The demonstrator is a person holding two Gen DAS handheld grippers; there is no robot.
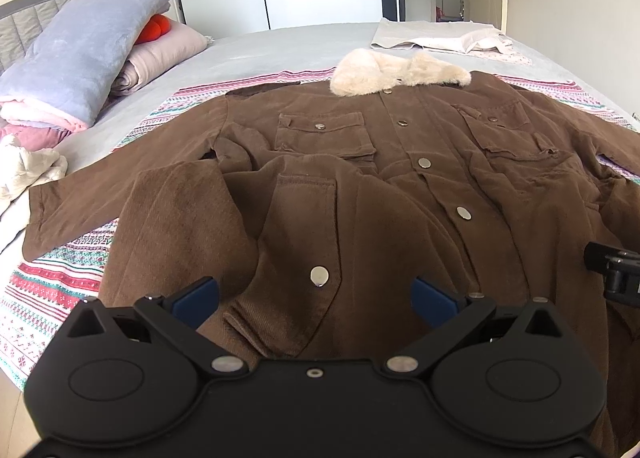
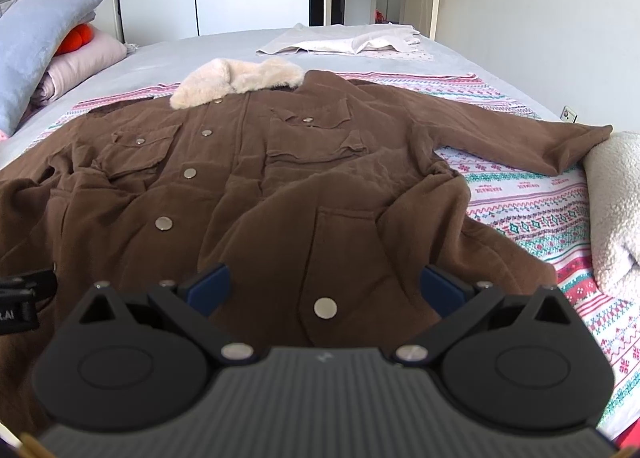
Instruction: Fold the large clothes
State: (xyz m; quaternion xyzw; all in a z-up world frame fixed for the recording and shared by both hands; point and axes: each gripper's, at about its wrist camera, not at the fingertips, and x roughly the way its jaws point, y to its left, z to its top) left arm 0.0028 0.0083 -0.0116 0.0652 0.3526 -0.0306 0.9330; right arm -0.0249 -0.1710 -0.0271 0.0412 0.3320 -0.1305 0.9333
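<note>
Coat flat on bed, both grippers spread wide above its hem.

I see the brown coat (image 1: 392,178) lying front-up on a patterned blanket (image 1: 52,282) over the bed (image 1: 256,54), fur collar (image 1: 400,72) at the far end, snaps closed down the placket. Its sleeves are spread out to either side; one cuff (image 2: 576,146) ends just beside a cream fleece (image 2: 616,210). My left gripper (image 1: 316,294) hovers over the lower front, blue pads (image 1: 196,298) wide apart, holding nothing. My right gripper (image 2: 326,290) does the same over the other lower pocket, fingers wide, empty. Folded blankets (image 1: 80,54) are stacked by the headboard; a white garment (image 2: 344,42) lies beyond the collar, well apart from the coat.
</note>
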